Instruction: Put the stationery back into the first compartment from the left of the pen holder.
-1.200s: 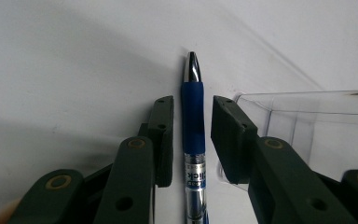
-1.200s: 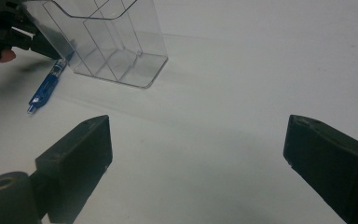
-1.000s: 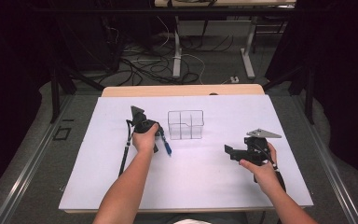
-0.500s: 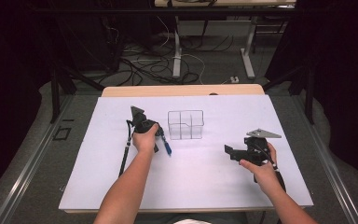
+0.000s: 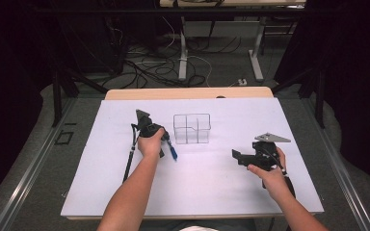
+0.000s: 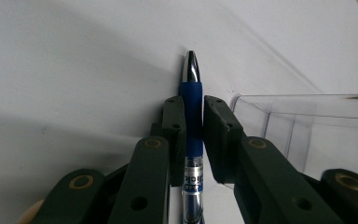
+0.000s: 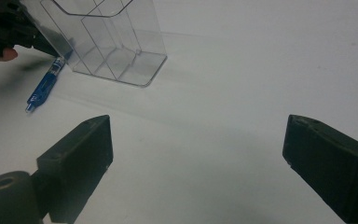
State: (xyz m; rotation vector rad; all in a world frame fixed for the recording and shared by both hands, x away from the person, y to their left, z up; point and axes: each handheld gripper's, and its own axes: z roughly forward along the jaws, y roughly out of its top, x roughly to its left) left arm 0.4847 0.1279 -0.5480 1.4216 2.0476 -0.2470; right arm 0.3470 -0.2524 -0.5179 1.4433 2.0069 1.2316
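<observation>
The left tool (image 6: 193, 116) has its jaws pressed onto a blue pen (image 6: 192, 135), and they have just been closing onto it. In the left gripper view the two black jaws flank the pen's blue rubber grip sleeve from either side, with the silver tip pointing away from the camera and resting against the white sheet that covers the desk (image 6: 74, 56). The clear part of the barrel, with some printing on it, runs back between the jaw arms toward the camera. Just to the right of that jaw stands the wall of a clear plastic organizer (image 6: 307, 130).

In the high view the left tool (image 5: 166, 144) sits in the person's left hand (image 5: 150, 144) on the left half of the desk (image 5: 101, 183), with the pen (image 5: 173, 153) sticking out toward the near side. The pen lies just beside the lower left corner of the clear plastic organizer (image 5: 191, 128), which stands upright near the middle of the desk and is split into compartments.

The right tool (image 5: 238, 158) is held in the right hand (image 5: 270, 171) well apart from the organizer, on the right side of the desk. In the right gripper view its jaws (image 7: 196, 158) are spread wide with only bare white desk between them; the organizer (image 7: 116, 42) and the pen (image 7: 44, 86) lie farther off at upper left.
</observation>
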